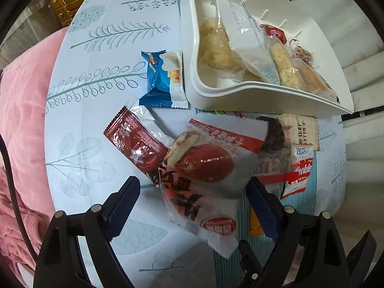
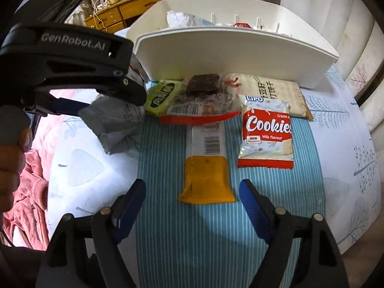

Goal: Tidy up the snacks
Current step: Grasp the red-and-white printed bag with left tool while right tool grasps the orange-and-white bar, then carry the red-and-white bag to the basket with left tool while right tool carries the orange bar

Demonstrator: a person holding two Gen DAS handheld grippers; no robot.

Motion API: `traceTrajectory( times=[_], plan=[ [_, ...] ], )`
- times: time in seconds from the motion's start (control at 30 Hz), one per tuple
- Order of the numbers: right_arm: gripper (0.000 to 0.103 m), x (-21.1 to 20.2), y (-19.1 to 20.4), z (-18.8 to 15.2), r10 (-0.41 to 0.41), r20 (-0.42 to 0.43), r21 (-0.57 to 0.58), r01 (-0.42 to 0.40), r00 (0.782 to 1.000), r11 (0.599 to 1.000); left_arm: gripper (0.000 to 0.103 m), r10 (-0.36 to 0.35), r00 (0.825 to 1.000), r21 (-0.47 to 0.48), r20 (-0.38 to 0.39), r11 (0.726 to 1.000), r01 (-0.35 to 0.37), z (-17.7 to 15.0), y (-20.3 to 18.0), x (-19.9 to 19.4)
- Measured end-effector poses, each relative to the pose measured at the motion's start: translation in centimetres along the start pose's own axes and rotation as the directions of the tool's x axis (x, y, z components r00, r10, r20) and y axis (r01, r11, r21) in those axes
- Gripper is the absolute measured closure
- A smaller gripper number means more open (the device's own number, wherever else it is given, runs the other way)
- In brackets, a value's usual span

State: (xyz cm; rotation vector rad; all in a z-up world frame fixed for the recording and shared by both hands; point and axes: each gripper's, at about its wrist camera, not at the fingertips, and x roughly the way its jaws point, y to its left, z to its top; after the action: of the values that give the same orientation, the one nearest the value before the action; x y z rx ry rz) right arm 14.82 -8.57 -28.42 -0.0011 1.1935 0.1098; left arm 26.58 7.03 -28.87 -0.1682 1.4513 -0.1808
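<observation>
My left gripper [image 1: 192, 204] is open, its fingers on either side of a white and red date snack packet [image 1: 206, 175] that looks lifted off the table. A dark red snowflake packet [image 1: 136, 144] and a blue packet [image 1: 163, 81] lie beside it. The white bin [image 1: 264, 91] holds several snacks. My right gripper [image 2: 192, 206] is open and empty, just short of a white and yellow packet [image 2: 206, 168]. A red Cookies packet [image 2: 266, 132], a beige cracker packet [image 2: 273, 91], a brownie packet [image 2: 204, 96] and a green packet [image 2: 160, 96] lie before the bin [image 2: 230, 57]. The left gripper [image 2: 72, 72] shows at upper left.
The table carries a white leaf-print cloth [image 1: 96, 72] and a blue striped mat [image 2: 192, 240]. A pink blanket [image 1: 21, 120] lies off the left edge. Wooden drawers [image 2: 144, 4] stand behind. White cushions [image 1: 360, 48] are at right.
</observation>
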Motion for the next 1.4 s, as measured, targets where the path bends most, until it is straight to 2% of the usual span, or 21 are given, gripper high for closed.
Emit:
traceTrajectory(
  times=[0.23, 0.57, 0.73, 0.97, 1.13, 1.17, 1.4],
  plan=[
    [0.034, 1.0, 0.7, -0.4, -0.018, -0.002, -0.004, 0.018, 1.0, 1.0, 0.034, -0.04, 0.999, 0.004, -0.007, 0.999, 0.04, 0.0, 0.1, 0.4],
    [0.049, 1.7, 1.2, -0.3, -0.041, -0.001, -0.035, 0.041, 0.999, 0.999, 0.044, -0.076, 0.997, 0.008, -0.003, 0.997, 0.076, 0.0, 0.6, -0.1],
    [0.057, 1.6, 1.2, -0.3, -0.054, -0.012, -0.054, 0.053, 0.998, 0.997, 0.046, -0.079, 0.997, 0.01, -0.007, 0.997, 0.079, -0.4, 0.6, -0.6],
    [0.06, 0.7, 0.7, 0.1, -0.033, -0.022, -0.062, 0.032, 0.999, 0.998, 0.046, -0.099, 0.995, 0.007, -0.001, 0.995, 0.099, -1.0, 0.5, -1.8],
    [0.063, -0.7, 0.1, 0.9, -0.008, -0.014, -0.07, 0.007, 1.0, 0.998, 0.046, -0.128, 0.992, 0.016, 0.02, 0.992, 0.128, -1.7, 0.7, -3.7],
    [0.068, -1.1, -0.1, 1.0, -0.002, -0.011, -0.071, 0.001, 1.0, 0.997, 0.046, -0.133, 0.991, 0.016, 0.026, 0.991, 0.133, -1.9, 0.8, -4.1],
    [0.071, -4.1, -1.3, 1.4, 0.043, 0.003, -0.065, -0.042, 0.999, 0.997, 0.046, -0.157, 0.985, 0.012, 0.074, 0.988, 0.156, -2.7, 0.6, -6.9]
  ],
)
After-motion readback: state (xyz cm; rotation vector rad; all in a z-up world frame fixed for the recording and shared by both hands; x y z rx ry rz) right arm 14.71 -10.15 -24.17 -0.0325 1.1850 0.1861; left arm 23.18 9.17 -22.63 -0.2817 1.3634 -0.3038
